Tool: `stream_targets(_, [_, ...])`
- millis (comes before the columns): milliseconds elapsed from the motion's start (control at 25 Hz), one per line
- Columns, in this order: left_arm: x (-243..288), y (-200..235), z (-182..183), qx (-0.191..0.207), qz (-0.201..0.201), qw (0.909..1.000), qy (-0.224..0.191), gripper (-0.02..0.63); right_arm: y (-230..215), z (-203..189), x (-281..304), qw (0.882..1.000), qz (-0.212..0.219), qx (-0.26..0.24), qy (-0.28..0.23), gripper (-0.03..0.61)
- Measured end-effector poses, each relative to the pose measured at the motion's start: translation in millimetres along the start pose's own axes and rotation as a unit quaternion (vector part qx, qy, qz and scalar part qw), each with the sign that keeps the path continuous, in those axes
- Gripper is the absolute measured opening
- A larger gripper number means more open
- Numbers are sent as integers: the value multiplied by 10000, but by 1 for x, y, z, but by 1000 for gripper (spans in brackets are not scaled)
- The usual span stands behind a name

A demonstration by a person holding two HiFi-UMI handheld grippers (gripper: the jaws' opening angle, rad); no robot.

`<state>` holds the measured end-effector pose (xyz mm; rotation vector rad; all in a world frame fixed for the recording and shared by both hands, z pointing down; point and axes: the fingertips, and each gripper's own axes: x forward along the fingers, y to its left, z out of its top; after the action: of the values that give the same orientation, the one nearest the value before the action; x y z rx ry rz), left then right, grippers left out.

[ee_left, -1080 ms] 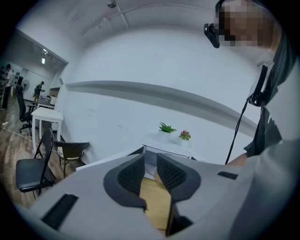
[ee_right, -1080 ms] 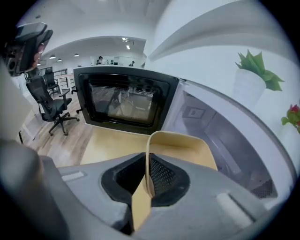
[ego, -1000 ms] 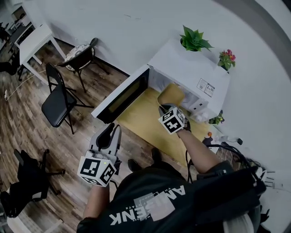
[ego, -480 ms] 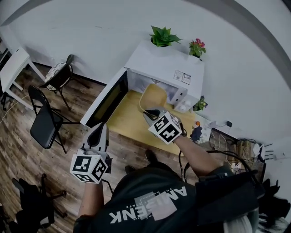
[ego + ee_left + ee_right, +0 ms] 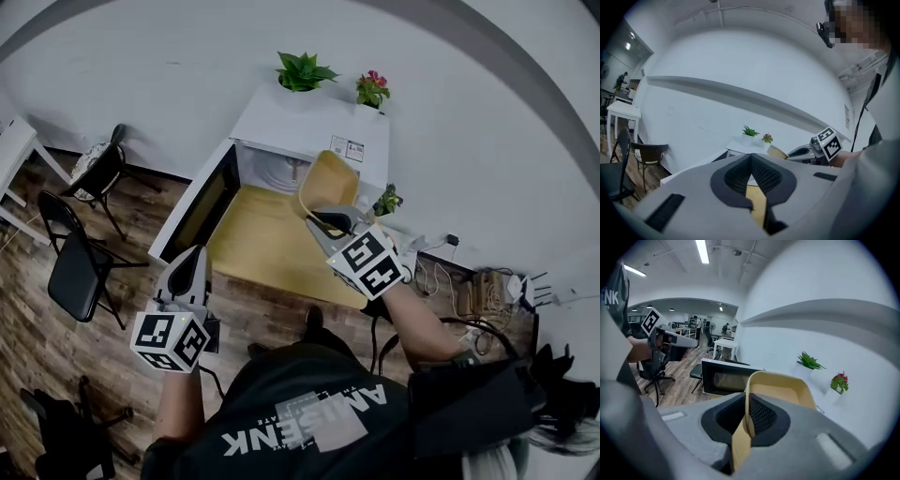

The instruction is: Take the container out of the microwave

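The right tongs (image 5: pixel 330 223) pinch the rim of the tan container (image 5: pixel 328 183), one pad inside the wall and one outside. The container hangs tilted, clear of the white microwave (image 5: pixel 309 131) and above the yellow desk (image 5: pixel 262 248) in front of the oven's mouth. A second ago it sat lower, close against the opening; it has since been lifted and drawn away. The microwave door (image 5: pixel 202 202) stands swung open to the left, as before. The left tongs (image 5: pixel 190 267), spread a second ago, are now pressed together with nothing between them, held apart from the oven, out past its open door.
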<state>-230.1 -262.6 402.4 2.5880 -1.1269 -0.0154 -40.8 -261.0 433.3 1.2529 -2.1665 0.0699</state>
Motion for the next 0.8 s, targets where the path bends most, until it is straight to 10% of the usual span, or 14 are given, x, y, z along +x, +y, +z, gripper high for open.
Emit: stream_targets(800, [12,-53,41,263,500,9977,-384,2,-73,24,-77,9956,-201,-220,-888,28])
